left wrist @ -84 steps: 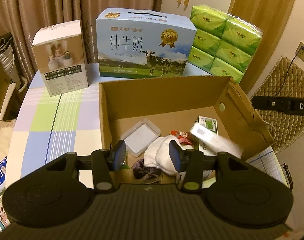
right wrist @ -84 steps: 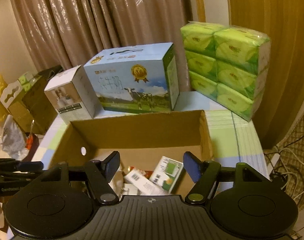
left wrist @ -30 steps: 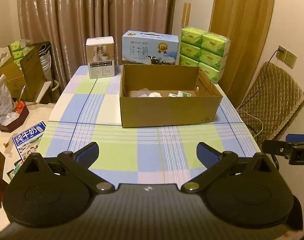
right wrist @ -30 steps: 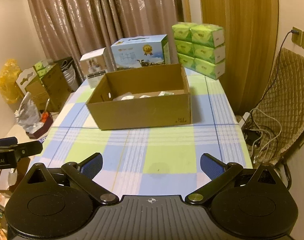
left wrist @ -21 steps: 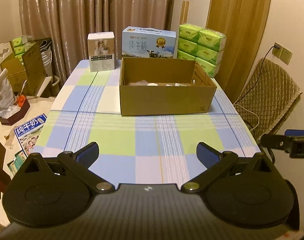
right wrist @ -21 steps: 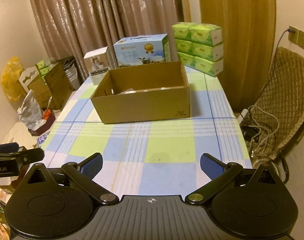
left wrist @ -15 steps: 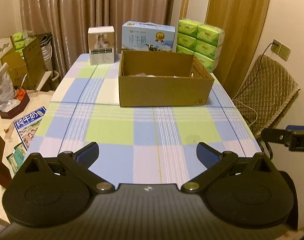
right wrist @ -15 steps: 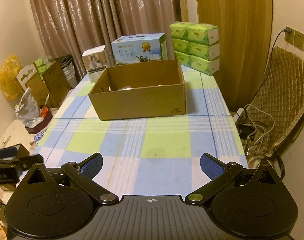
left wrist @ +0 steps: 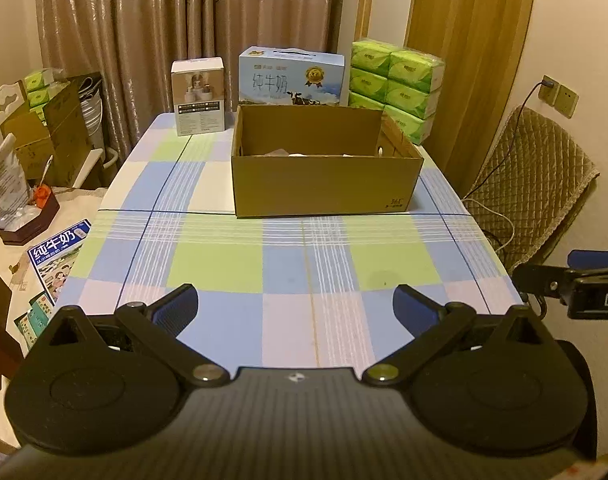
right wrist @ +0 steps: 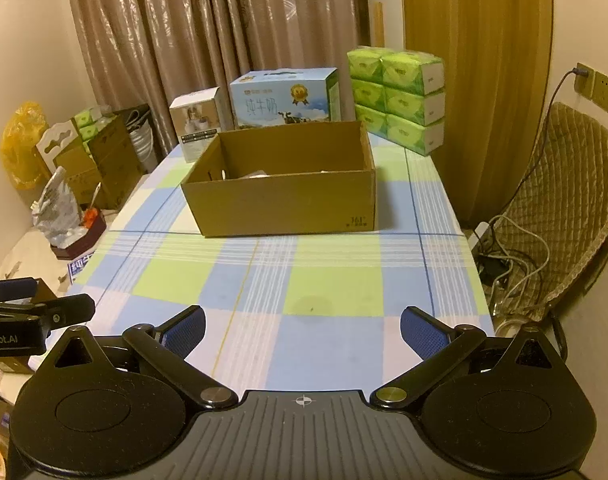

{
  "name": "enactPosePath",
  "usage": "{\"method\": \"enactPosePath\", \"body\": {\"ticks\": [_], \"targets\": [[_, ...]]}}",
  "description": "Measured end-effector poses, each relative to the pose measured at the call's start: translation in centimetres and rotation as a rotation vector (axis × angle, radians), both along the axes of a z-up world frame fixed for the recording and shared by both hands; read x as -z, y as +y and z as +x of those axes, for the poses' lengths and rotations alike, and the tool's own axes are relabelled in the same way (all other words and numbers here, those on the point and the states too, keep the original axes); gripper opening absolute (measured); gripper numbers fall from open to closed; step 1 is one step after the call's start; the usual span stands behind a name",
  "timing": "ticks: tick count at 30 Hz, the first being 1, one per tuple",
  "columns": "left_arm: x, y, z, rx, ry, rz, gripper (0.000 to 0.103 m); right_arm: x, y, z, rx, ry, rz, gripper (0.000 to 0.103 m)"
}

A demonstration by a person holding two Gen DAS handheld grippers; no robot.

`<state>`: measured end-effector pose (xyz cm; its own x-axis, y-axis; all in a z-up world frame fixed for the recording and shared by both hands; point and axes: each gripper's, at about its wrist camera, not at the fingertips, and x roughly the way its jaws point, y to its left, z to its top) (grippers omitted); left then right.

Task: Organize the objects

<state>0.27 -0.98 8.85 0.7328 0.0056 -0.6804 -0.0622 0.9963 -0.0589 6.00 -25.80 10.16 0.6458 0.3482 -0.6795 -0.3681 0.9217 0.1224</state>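
Cardboard box (left wrist: 324, 184) sits toward the far half of the counter (left wrist: 264, 272), its long side running across both views, with a few pale items just showing above its near wall; what they are cannot be told from here. Behind it stand a small white carton (left wrist: 199, 97), a milk carton (left wrist: 292, 77) and stacked green tissue packs (left wrist: 396, 88).

Both grippers hang back over the near edge, well apart from the box. The left gripper (left wrist: 295, 306) has its fingers spread wide with nothing between them, and the right gripper (right wrist: 303, 332) is likewise spread and empty. The box lies straight ahead of both, a little right of centre for the left and a little left of centre for the right, so neither hand is clearly nearer.

No loose items show on the checked cloth, so the sorting looks close to finished.
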Motion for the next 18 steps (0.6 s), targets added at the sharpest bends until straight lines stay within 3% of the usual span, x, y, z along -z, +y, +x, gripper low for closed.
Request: {"method": "enactPosePath", "body": {"ticks": [18], "targets": [[0.09,-0.65,0.33,0.013,0.004,0.001,0.102,0.27,0.31,-0.11,0.000,0.006,0.004,0.101]]}}
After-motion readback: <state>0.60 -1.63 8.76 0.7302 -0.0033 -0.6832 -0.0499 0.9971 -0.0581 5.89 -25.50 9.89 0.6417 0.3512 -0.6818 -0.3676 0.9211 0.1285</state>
